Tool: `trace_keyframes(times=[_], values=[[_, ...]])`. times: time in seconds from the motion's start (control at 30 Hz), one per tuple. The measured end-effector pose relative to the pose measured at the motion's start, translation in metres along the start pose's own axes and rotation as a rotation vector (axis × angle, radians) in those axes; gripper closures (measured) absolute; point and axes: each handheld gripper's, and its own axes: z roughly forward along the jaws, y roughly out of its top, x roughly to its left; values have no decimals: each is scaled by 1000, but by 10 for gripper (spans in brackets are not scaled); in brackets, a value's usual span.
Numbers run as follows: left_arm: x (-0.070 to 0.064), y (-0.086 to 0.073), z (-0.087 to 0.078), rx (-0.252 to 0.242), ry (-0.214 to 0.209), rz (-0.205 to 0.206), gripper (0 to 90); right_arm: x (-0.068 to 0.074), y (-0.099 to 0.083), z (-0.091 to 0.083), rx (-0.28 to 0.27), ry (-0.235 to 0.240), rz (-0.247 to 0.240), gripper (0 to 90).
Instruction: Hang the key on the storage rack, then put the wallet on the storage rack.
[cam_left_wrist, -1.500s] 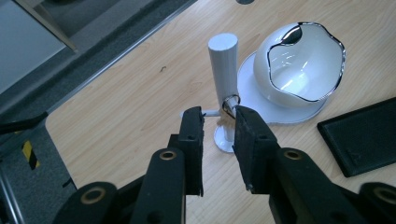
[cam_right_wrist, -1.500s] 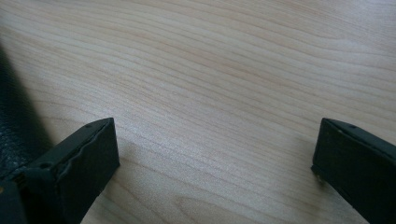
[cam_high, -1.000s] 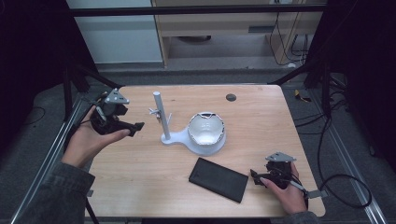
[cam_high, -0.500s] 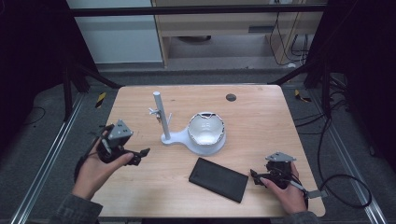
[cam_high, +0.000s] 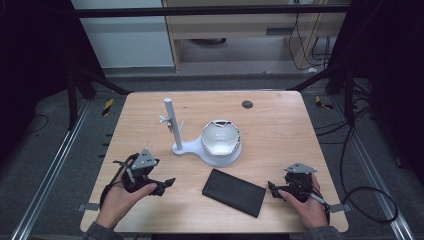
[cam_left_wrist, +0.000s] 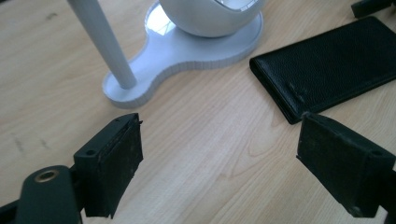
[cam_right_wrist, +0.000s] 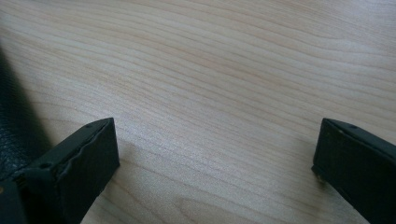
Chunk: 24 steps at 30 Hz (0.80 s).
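While both grippers sit low at the near edge of the wooden table (cam_high: 280, 125), a black leather wallet (cam_high: 233, 192) lies flat between them, closed, its long side running slantwise toward the near right. From above, the left gripper (cam_high: 167, 183) is held in a hand at the near left with its jaws pointing right toward the wallet, near it but clear of it. Its own view shows the jaws standing wide apart with bare wood between them; the wallet (cam_left_wrist: 327, 65) lies beyond the right-hand jaw, untouched, with its far end cut off by the picture's edge.

At the near right, the right gripper (cam_high: 271, 188) points left at the wallet's near right end and sits just beside it. Its jaws are also spread wide over bare wood with nothing between them. A strip of the wallet's grained leather (cam_right_wrist: 14, 135) shows at the left edge of the right gripper view, beside the left-hand jaw and largely hidden behind it; whether leather and jaw touch there cannot be told.

Behind the wallet stands a white stand (cam_high: 195, 148): a flat base with an upright post (cam_high: 172, 122) at its left and a white bowl-shaped shell (cam_high: 220, 140) at its right. Small fittings cling to the post, too small to make out. In the left gripper view, post and shell are both cut off at the top.
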Motion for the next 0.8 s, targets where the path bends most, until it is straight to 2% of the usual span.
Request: trace_keyframes(times=[0.13,0.23,0.5,0.63,0.7,0.77,0.8], values=[[-5,-9,12,2,-18,-3,135,0,0,0,0,-1,1,4],[-9,-13,16,-14,-26,-13,134,0,0,0,-1,0,4,4],[-23,-17,27,-19,-44,-3,140,0,-2,-2,0,3,-3,4],[-29,-18,40,6,-69,21,157,-1,-2,-3,-2,8,-6,21],[-31,-18,47,24,-81,36,173,-2,-1,-4,-4,13,-12,59],[-34,-18,53,41,-95,37,204,-3,1,-7,-21,2,-16,66],[-38,-17,58,57,-110,54,258,-3,2,-10,-43,0,-24,87]])
